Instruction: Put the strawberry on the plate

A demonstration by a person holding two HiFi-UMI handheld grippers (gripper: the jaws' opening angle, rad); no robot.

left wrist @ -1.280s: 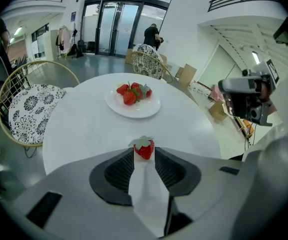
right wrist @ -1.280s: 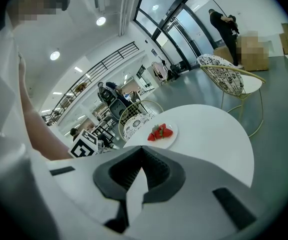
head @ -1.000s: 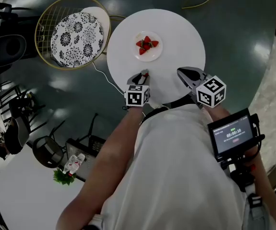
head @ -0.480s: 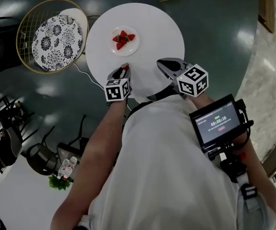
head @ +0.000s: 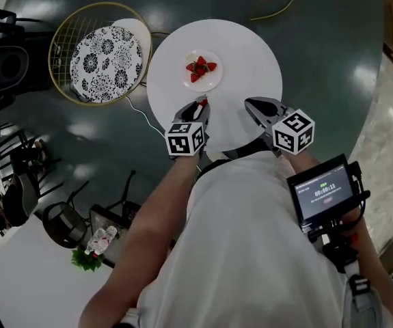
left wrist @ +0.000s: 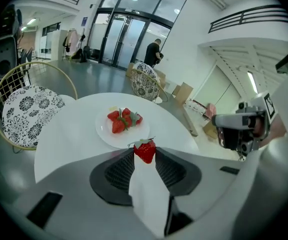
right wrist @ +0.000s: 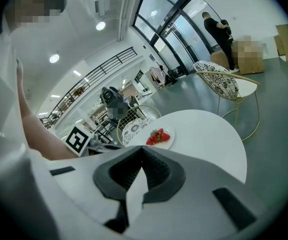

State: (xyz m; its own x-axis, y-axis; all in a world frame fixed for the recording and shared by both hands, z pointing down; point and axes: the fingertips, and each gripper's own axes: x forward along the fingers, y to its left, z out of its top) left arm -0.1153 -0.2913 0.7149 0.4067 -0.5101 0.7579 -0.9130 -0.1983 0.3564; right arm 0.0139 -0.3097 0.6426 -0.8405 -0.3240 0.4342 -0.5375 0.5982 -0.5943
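Observation:
My left gripper is shut on a red strawberry with a green leafy top, pinched at the jaw tips. It hangs over the near part of the round white table, short of the white plate. Several strawberries lie in a heap on that plate. In the head view the left gripper sits just below the plate. My right gripper hovers at the table's near edge, to the right, its jaws shut on nothing. Its own view shows the plate ahead on the left.
A wire chair with a black-and-white patterned cushion stands left of the table. A second patterned chair is beyond the table, and a person stands far off by glass doors. A screen on a rig hangs at my right side.
The left gripper has risen a little with the strawberry and come slightly nearer the plate. The right gripper has kept its place. The head view has swayed sideways and back.

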